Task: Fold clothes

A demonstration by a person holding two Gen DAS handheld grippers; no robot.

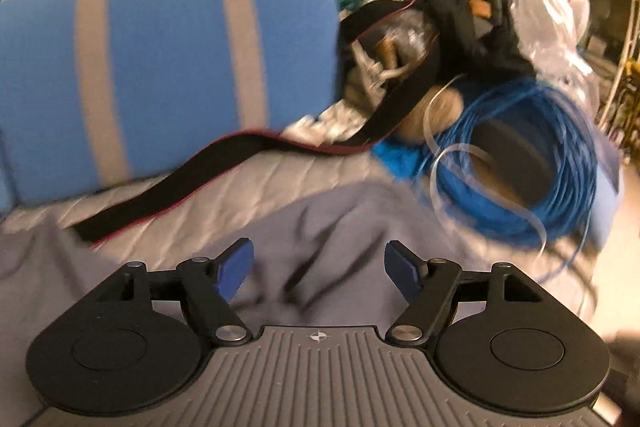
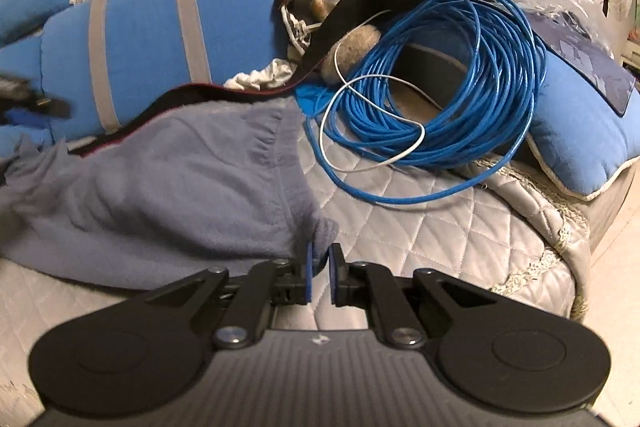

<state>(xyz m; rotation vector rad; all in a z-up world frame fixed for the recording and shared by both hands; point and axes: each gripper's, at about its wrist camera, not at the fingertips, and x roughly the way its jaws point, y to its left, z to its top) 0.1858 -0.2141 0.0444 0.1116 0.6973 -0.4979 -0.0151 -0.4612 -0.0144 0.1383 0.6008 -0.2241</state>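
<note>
Quilted bed [image 2: 420, 227], grey garment [image 2: 160, 195] — right gripper [image 2: 320, 275] jaws pinching its corner

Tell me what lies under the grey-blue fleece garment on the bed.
Under the grey-blue fleece garment the quilted grey bedspread shows at its edges, and the black red-edged strap runs beneath its far edge. Anything else under the fleece is covered.
</note>
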